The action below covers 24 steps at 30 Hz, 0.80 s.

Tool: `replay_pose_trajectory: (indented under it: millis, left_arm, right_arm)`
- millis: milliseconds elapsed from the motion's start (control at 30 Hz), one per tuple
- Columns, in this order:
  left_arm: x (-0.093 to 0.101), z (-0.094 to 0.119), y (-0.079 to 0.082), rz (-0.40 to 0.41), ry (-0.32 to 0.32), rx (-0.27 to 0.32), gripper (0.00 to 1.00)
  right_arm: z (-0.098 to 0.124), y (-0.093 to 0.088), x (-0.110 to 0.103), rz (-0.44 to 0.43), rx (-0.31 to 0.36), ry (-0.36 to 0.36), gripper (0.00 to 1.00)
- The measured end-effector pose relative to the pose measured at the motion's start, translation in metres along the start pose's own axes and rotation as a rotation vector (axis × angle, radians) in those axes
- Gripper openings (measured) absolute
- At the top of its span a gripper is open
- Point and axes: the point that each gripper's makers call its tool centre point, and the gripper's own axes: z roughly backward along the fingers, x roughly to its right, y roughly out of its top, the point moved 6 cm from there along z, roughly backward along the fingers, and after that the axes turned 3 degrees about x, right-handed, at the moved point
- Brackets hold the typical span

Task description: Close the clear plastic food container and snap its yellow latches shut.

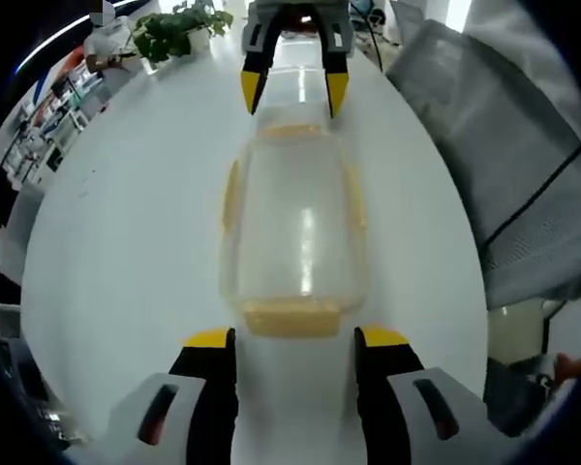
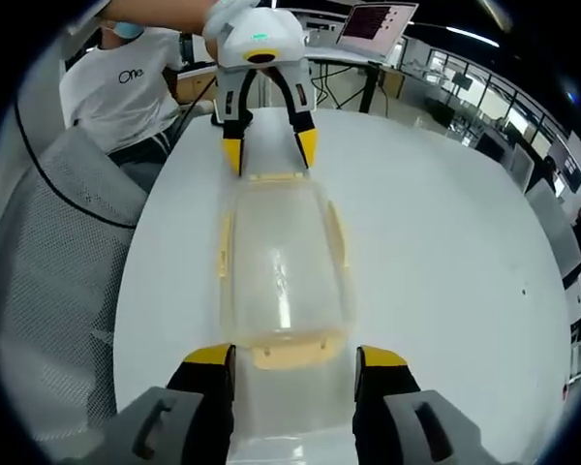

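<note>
A clear plastic container (image 1: 295, 228) with its lid on lies lengthwise on the white table (image 1: 107, 242). Yellow latches sit on both long sides (image 1: 230, 194) and at both ends. My left gripper (image 1: 295, 339) is open, its yellow-tipped jaws flanking the near end latch (image 1: 292, 318) with gaps on either side. The right gripper (image 1: 295, 92) is open at the far end. In the right gripper view the container (image 2: 281, 262) runs away from my right gripper (image 2: 295, 356), whose jaws stand either side of an end latch (image 2: 290, 351) that sticks outward. The left gripper (image 2: 269, 150) faces it.
A grey mesh chair (image 1: 504, 165) stands against the table edge, and also shows in the right gripper view (image 2: 48, 252). A potted plant (image 1: 179, 29) sits at the table's far end. A person in a white shirt (image 2: 126, 77) holds the left gripper. A laptop (image 2: 373, 21) stands on a desk behind.
</note>
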Motion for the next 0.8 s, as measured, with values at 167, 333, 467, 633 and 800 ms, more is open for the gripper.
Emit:
replay_pose_trajectory:
  millis: [167, 333, 467, 633, 800]
  left_arm:
    - [0.0, -0.002, 0.001, -0.01, -0.006, 0.007, 0.47]
    - [0.002, -0.005, 0.0, -0.028, -0.017, -0.001, 0.47]
    - [0.003, -0.007, 0.0, -0.033, -0.02, 0.0, 0.46]
    - [0.004, -0.008, 0.0, -0.054, -0.024, -0.003, 0.45]
    - [0.001, -0.008, 0.0, -0.04, -0.026, 0.003, 0.45]
  right_arm:
    - [-0.004, -0.003, 0.0, 0.013, -0.014, 0.012, 0.46]
    - [-0.006, -0.002, -0.002, 0.029, -0.016, 0.029, 0.45]
    - [-0.009, -0.004, -0.001, 0.042, -0.033, 0.024, 0.46]
    - [-0.012, -0.006, -0.003, 0.058, -0.049, 0.031, 0.46]
    - [-0.013, -0.006, -0.003, 0.065, -0.055, 0.035, 0.48]
